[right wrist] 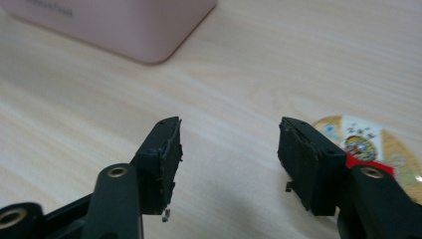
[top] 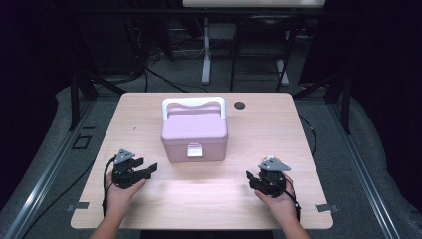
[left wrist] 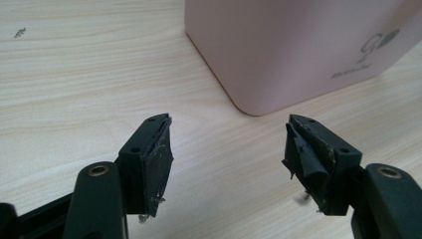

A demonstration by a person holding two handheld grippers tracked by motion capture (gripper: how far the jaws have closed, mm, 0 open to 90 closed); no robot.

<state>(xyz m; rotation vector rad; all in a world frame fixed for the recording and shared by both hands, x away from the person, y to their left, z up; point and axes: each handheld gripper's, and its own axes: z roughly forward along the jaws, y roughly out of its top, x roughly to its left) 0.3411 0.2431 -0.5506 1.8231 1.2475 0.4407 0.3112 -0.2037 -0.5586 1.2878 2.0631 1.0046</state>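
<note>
Your left tongs (top: pixel 151 169) gape wide, nothing between them, and your right tongs (top: pixel 252 179) too. The pink box (top: pixel 194 134) sits mid-bench (top: pixel 259 129), latched, ahead between both. A round tin (right wrist: pixel 370 144) lies beside the right tongs.

a light wooden table (top: pixel 149 114), with a dark round grommet (top: pixel 240 105) near its far edge

1. Left gripper (top: pixel 149 170): black body topped by a grey three-cornered plate, a black cable trailing from it.
2. Right gripper (top: pixel 252 178): black, with the same grey plate.
3. Close up, each black jaw carries a brass-coloured rivet, small screw holes and a worn, frayed black pad (left wrist: pixel 158 164).
4. Forearms bare, no sleeves visible.
</note>
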